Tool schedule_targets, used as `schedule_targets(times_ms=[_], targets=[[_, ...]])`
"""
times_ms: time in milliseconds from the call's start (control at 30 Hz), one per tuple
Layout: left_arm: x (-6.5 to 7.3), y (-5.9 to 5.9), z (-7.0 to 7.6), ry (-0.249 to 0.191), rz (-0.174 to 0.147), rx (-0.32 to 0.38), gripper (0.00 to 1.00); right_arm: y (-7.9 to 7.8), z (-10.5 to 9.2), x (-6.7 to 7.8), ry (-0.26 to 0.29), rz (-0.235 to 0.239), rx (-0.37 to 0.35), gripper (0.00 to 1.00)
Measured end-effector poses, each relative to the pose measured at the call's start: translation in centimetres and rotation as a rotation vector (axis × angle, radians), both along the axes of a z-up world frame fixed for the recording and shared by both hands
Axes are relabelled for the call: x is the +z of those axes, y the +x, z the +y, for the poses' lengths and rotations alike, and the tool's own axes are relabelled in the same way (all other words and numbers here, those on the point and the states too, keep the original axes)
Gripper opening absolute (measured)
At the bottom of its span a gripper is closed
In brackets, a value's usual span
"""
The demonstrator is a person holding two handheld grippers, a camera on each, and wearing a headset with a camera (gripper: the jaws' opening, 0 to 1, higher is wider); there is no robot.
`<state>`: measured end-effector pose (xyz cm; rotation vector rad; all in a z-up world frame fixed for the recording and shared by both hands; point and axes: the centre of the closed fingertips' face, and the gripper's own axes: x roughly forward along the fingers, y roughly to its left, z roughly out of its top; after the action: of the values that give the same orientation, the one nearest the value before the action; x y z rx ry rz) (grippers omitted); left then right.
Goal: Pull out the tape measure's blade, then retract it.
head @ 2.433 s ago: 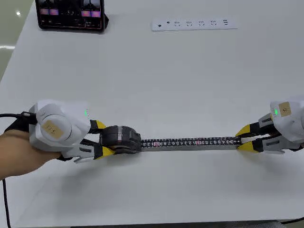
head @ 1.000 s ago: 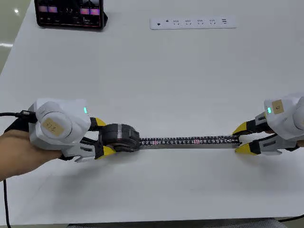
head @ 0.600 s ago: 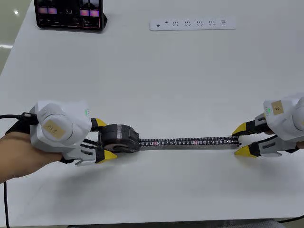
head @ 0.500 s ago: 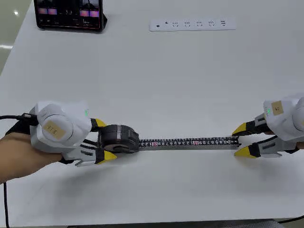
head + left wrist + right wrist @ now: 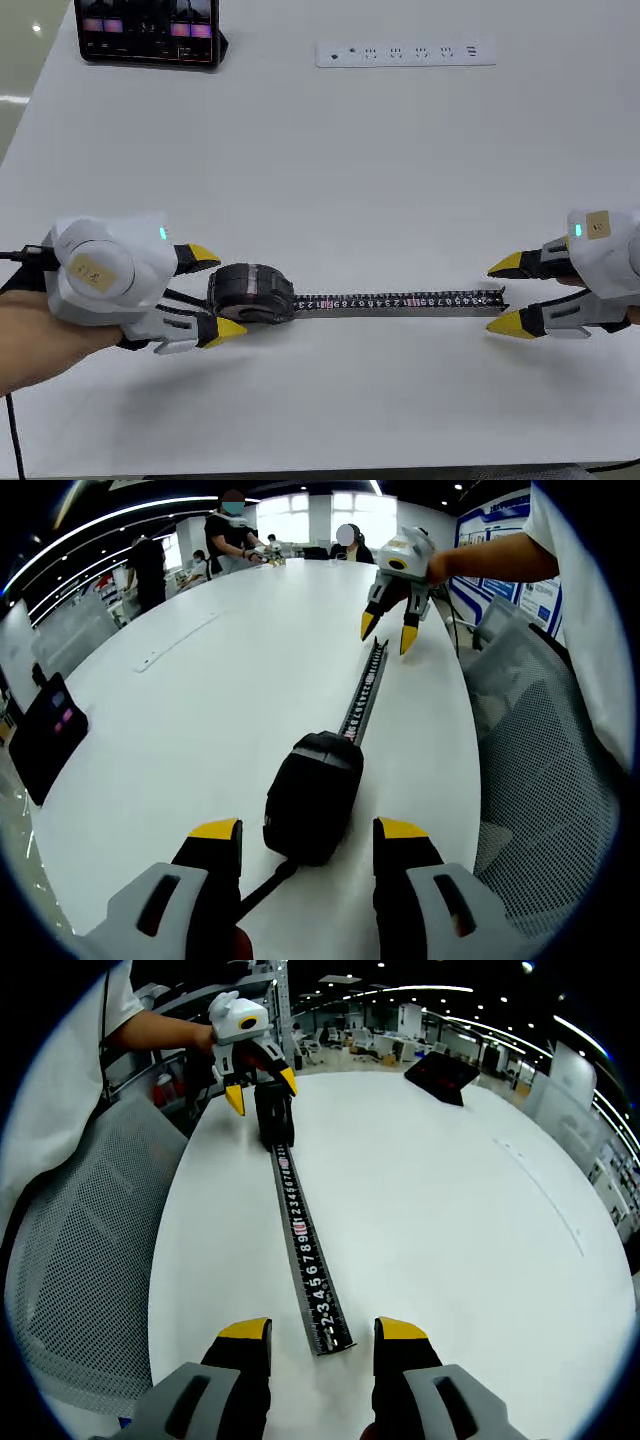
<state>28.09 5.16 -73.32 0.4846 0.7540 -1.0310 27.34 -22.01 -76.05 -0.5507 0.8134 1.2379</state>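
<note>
White table (image 5: pixel 350 180) in a wide, bright office, with ceiling lights and other desks far behind in the gripper views. At the far edge, a black screen (image 5: pixel 150 30) on the left and a white power strip (image 5: pixel 405 53) nearer the middle. Near the front edge, the tape measure (image 5: pixel 250 292): dark case to the left, blade (image 5: pixel 400 301) drawn out flat along the table toward the right, numbers up. Around the case, the left gripper (image 5: pixel 218 290): open, one yellow-tipped jaw on each side of the case, a gap on both sides in the left gripper view, gripping nothing. At the blade's free end, the right gripper (image 5: pixel 502 296): open too, jaws spread wide to either side of the tip and not pinching it. In the right gripper view, the blade's end between the two jaws and just ahead of them. Beside the table in both gripper views, a grey mesh chair (image 5: pixel 540 780) and a person's white sleeve (image 5: pixel 570 570).
</note>
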Motion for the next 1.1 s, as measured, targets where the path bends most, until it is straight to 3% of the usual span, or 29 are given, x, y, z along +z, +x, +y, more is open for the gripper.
schedule_targets(times_ms=[233, 500, 867, 1100], targets=[[0.8, 0.0, 0.8, -0.046, -0.002, 0.096, 0.56, -0.1, 0.0, 0.3, 0.023, 0.01, -0.081, 0.47], [1.4, 0.0, 1.5, -0.085, -0.007, 0.2, 0.64, 0.1, 0.1, 1.2, 0.036, -0.015, -0.153, 0.57], [2.0, -0.6, 2.5, -0.109, -0.054, 0.29, 0.71, 0.1, 0.0, 2.1, 0.068, -0.053, -0.235, 0.69], [2.3, -1.5, 3.1, -0.134, -0.057, 0.323, 0.73, -0.3, 0.1, 2.7, 0.091, -0.072, -0.269, 0.72]])
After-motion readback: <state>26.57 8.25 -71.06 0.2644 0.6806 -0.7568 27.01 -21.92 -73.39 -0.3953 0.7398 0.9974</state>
